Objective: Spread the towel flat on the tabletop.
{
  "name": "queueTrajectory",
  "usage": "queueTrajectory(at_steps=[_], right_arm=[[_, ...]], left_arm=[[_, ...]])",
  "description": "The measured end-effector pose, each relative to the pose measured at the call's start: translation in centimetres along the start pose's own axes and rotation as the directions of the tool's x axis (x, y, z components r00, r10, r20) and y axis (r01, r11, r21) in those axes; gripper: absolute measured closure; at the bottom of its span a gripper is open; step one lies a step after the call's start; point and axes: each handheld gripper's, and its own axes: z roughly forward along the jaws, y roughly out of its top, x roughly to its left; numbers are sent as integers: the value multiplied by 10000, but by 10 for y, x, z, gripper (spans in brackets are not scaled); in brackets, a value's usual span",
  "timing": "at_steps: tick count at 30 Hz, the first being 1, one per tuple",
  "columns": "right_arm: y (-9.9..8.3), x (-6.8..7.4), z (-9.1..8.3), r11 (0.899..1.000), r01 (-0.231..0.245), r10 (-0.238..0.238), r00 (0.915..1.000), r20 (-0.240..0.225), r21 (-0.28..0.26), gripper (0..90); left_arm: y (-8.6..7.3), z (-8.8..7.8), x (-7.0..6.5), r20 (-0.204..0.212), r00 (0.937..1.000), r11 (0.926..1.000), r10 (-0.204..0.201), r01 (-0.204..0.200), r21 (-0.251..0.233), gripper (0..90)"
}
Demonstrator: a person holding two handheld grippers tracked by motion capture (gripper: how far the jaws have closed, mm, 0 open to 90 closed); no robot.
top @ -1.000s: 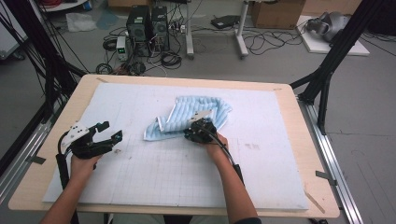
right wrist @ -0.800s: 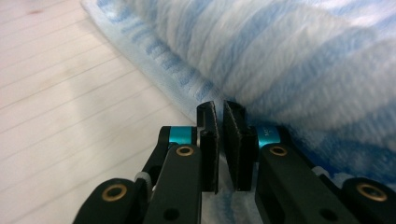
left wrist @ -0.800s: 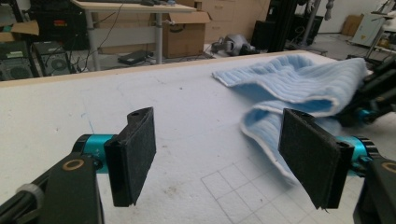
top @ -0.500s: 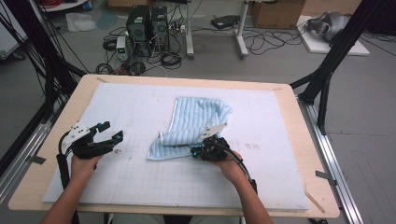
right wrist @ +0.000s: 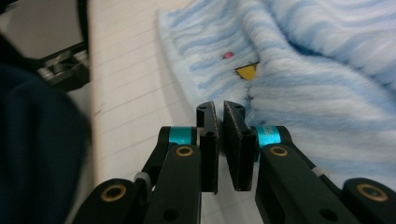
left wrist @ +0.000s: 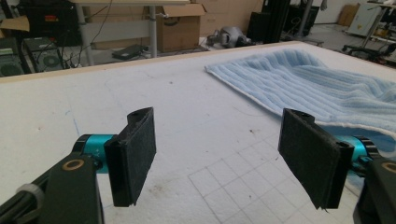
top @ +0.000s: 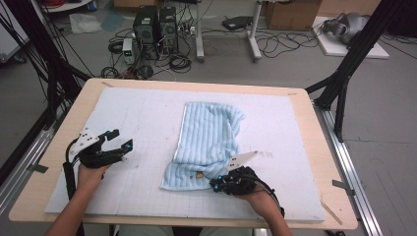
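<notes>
Item: light-blue striped terry towel [top: 210,142], lying on the white gridded foam mat [top: 142,118] that covers the wooden table [top: 314,162], middle of the mat, its near edge close to the mat's front edge; far portion flat, near-right portion bunched in folds.

Right gripper [top: 220,185]: jaws together, pinched on the towel's near hem, right of the small yellow mark.

Left gripper [top: 125,146]: jaws apart, holding nothing, over bare mat near the left edge, well apart from the towel.

Step in hand, as judged: spreading the towel by dragging its near edge toward the front of the mat.

Next move calls for: continued tension, then flattening the bunched folds; the left gripper could take the near-left corner.

Change from earlier frames: towel, formerly a crumpled heap at mid-mat, now drawn out lengthwise; right gripper has travelled toward the person; left gripper unmoved.
</notes>
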Motion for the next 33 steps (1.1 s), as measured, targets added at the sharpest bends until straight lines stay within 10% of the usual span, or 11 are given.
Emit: queueTrajectory(at_steps=[4,12,13,16,23,27,33], right_arm=[[-3,1,-8,9973,-224,240,9994,231,-701,647],[0,-19,-45,9425,-919,1582,9696,1868,-3212,428],[-2,-24,-52,9335,-985,1950,9463,2578,-3447,415],[-9,-29,-58,9261,-1106,2364,9152,3264,-3606,400],[-19,-37,-64,9249,-1356,2852,8652,4125,-3552,400],[-23,-39,-66,9233,-1460,2986,8546,4248,-3553,400],[-27,-42,-65,9222,-1647,3134,8483,4267,-3499,397]], left_arm=[[0,4,-3,123,9999,9999,-24,23,110,280],[13,26,-10,726,9966,9978,-397,357,553,285],[15,32,-13,873,9952,9971,-445,389,648,290],[27,66,-26,1460,9878,9913,-549,363,1266,291],[30,123,-49,1754,9832,9706,-510,75,2406,282],[25,151,-63,1743,9837,9514,-432,-127,3076,288],[18,178,-85,2229,9700,8853,967,-1862,4262,409]])
